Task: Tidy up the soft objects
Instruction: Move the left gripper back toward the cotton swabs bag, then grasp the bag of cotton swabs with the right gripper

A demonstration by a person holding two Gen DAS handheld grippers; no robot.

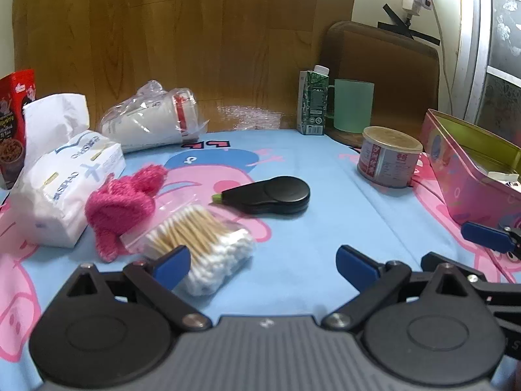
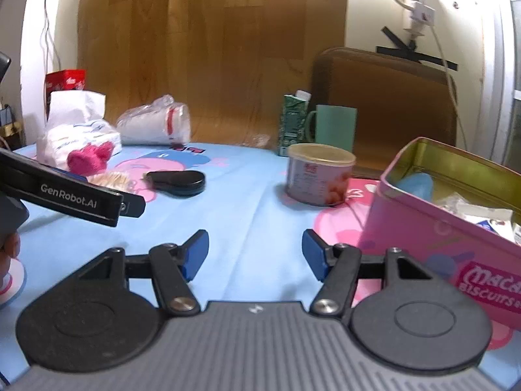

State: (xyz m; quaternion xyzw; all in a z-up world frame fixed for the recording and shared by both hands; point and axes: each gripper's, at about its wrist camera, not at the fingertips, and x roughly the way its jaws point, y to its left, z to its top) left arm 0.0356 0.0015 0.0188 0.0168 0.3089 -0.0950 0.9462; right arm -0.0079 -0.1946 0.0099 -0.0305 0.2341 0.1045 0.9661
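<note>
Pink fuzzy knit piece [image 1: 120, 208] lies crumpled on the blue cartoon cloth [image 1: 325, 228], touching the tissue pack [image 1: 62, 189] on its left and the bag of cotton swabs [image 1: 198, 241] on its right. Left gripper [image 1: 262, 264] jaws wide apart, nothing between them; knit sits ahead and left of the left blue pad, swab bag just past it. Right gripper [image 2: 255, 254] part open, empty, beside the pink biscuit tin [image 2: 456, 228]; knit well off to its far left.
</note>
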